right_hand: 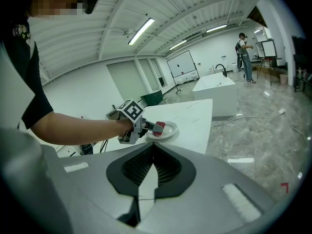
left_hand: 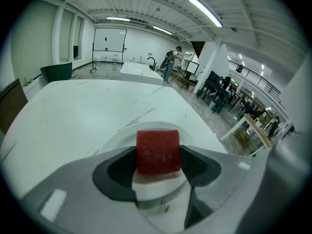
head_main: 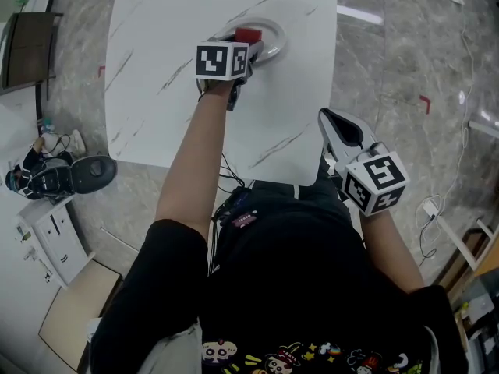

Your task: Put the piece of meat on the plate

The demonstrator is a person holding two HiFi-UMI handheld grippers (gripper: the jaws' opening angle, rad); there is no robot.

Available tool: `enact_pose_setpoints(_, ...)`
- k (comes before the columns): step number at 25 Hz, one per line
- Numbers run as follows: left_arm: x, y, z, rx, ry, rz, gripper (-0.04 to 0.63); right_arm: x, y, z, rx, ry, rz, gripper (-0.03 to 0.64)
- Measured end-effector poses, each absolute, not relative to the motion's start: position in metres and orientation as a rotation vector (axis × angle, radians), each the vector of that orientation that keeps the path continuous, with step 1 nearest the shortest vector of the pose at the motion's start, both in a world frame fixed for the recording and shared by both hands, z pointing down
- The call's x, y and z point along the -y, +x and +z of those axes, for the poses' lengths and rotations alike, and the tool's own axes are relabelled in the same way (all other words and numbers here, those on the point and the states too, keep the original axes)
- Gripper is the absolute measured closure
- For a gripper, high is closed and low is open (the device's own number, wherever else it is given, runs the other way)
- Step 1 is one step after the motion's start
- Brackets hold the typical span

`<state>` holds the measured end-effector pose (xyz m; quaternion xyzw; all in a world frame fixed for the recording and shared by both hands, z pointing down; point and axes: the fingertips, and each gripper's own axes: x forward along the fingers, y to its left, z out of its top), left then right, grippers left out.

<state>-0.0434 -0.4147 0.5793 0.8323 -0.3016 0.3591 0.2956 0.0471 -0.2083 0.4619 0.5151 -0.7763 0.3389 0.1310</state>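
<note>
The left gripper [head_main: 246, 44] is clenched on the piece of meat [head_main: 248, 35], a red block that its own view shows pinched squarely between both jaws [left_hand: 157, 151]. The meat sits over the white plate [head_main: 275, 44] at the upper middle of the head view; whether it touches the plate I cannot tell. The plate rests on the white marbled tabletop [head_main: 164, 68], near its far edge. The right gripper [head_main: 334, 125] hangs at the lower right, off the tabletop's near corner, over the grey floor [head_main: 405, 61]. Its jaws are pressed together with nothing between them [right_hand: 152, 168].
</note>
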Motion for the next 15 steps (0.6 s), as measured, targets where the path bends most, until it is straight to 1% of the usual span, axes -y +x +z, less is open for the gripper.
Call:
enact_pose_setpoints(6,0.416,-0.041,0.586,0.811,2.242,1.079,0.209,0.202,0.047,0.464,2.251,1.506,1.0,0.593)
enact_pose_setpoints(15,0.418,-0.036,0.589,0.824,2.247,1.088,0.21,0.198,0.059,0.471,2.235,1.534,1.029,0.593)
